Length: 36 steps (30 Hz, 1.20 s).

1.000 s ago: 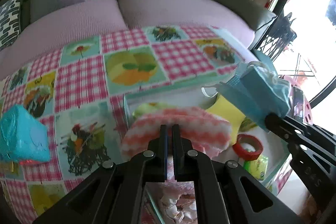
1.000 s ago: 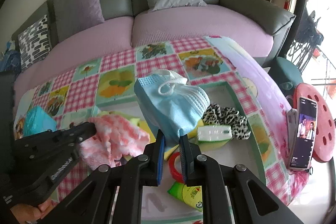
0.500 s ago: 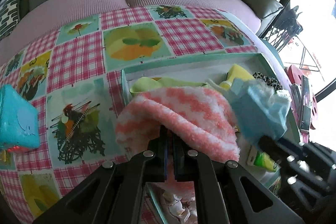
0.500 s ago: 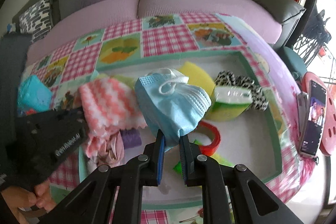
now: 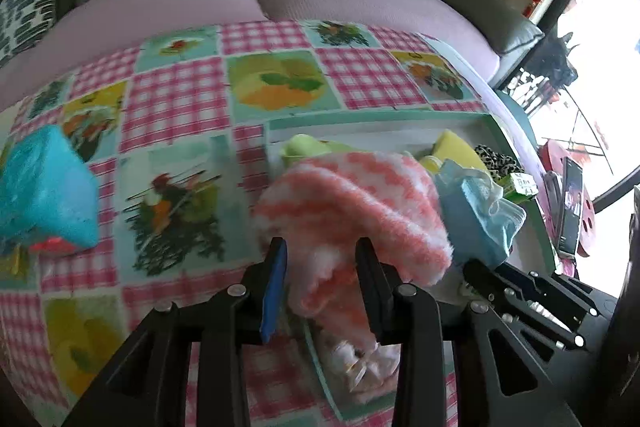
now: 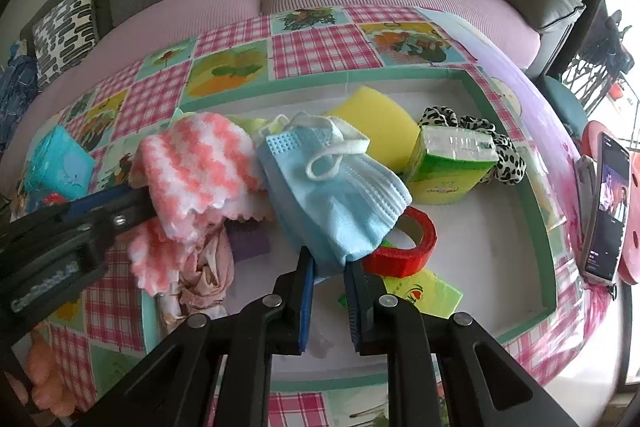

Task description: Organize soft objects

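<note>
A pink and white fuzzy cloth hangs between the open jaws of my left gripper, draping over the left edge of the green-rimmed tray; it also shows in the right wrist view. My right gripper is shut on a light blue face mask and holds it above the tray. The mask also shows in the left wrist view, to the right of the cloth.
In the tray lie a yellow sponge, a green tissue pack, a leopard scrunchie, red tape and a crumpled beige cloth. A turquoise packet sits on the checked tablecloth at left. A phone stands at right.
My left gripper has opened; the pink cloth now hangs loose between its fingers. My right gripper has moved the mask closer to the cloth.
</note>
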Motion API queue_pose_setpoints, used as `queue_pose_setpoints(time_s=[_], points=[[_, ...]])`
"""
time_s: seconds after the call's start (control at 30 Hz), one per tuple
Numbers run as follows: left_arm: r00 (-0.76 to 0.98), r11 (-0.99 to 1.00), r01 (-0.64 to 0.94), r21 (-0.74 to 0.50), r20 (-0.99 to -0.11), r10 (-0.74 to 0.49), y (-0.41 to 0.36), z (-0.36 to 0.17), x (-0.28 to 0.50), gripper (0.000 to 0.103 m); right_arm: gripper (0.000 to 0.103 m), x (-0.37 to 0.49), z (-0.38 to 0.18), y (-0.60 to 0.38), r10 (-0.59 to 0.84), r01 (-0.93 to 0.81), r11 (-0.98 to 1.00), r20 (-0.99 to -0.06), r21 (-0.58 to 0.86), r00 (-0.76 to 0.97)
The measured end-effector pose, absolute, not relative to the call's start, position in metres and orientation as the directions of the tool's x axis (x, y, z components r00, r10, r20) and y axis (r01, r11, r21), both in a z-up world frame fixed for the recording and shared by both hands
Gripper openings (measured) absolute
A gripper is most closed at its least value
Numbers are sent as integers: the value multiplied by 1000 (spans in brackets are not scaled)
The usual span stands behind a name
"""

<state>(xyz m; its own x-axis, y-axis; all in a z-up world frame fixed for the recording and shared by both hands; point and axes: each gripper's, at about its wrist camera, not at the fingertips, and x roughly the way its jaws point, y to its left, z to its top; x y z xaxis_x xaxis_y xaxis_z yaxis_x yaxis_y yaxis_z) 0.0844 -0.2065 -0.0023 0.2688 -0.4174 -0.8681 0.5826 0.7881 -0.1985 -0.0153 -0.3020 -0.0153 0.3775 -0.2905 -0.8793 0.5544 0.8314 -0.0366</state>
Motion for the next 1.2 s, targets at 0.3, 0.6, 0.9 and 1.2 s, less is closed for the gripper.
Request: queue_pose_setpoints(time_s=[0.3,0.6,0.9,1.2], points=[[363,856,498,-138,-863,-351,-167,0,73,52,32,-23,-13,-300,-291,566,824,-874,-22,389],[415,907,415,-67,-874,-254,-131,-5,63,75,56,-29,-7,-289,-289,552,834,-867,-19,407],[457,923,385,-8,-867,-199,-109,1,47,88,66,-37,-3,-272,-290,533,846,-866,-33,407],[479,942,334,-23,-857,-190,-82,17,36,88,74,-41,-2,-249,-281,502,863,-874,-50,396]])
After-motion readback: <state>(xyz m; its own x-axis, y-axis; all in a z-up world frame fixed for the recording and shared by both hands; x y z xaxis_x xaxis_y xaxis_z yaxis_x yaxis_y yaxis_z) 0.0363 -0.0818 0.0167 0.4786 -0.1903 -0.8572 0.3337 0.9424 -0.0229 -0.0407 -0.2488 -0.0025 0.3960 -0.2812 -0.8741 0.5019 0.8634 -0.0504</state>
